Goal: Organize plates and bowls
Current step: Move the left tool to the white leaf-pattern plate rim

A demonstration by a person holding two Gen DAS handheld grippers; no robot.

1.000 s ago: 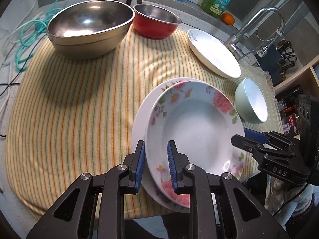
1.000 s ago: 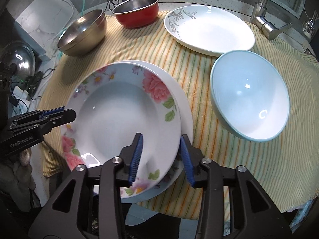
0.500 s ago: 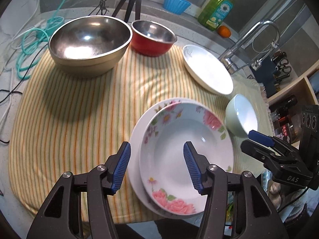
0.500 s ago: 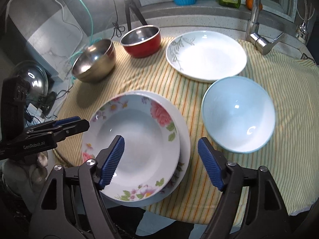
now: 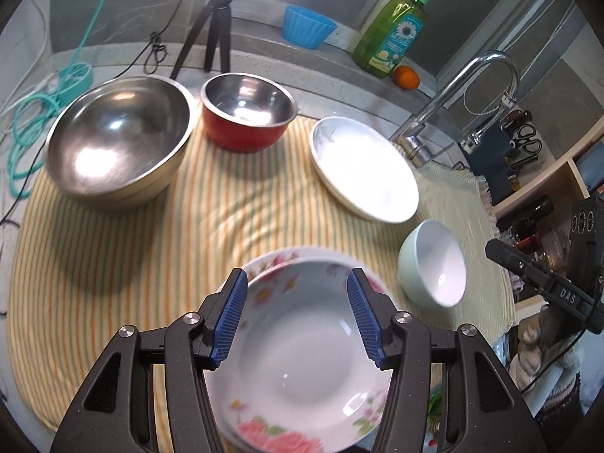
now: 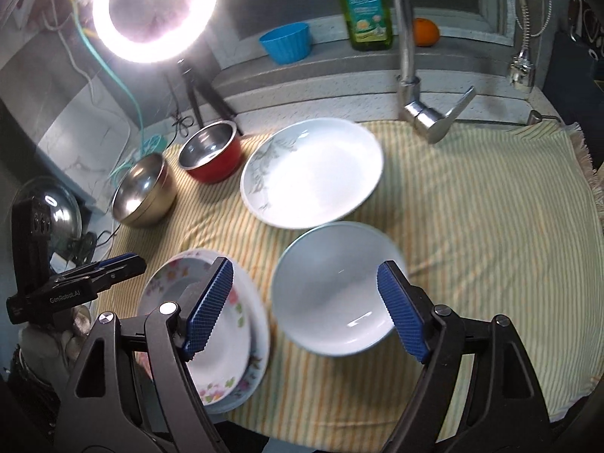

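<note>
A floral deep plate (image 5: 302,358) lies stacked on a plain white plate (image 6: 260,343) at the near edge of the striped cloth. My left gripper (image 5: 296,275) hovers over it, open, pads clear of the rim. My right gripper (image 6: 305,264) is open wide above the near side of the pale blue bowl (image 6: 332,290), touching nothing. Behind the bowl lies a white plate with a leaf print (image 6: 313,173). Further left stand a red bowl (image 5: 245,117) and a large steel bowl (image 5: 117,139).
The striped cloth (image 5: 113,264) covers the counter. A faucet (image 6: 407,56) rises at the back right. On the ledge behind stand a soap bottle (image 5: 396,34), an orange (image 5: 407,77) and a blue cup (image 5: 307,30). A ring light (image 6: 154,7) on a tripod (image 5: 215,26) stands behind the bowls.
Both grippers let go of the floral plate's rim, opened, and drew back and upward. The floral plate stays stacked on the white plate.
</note>
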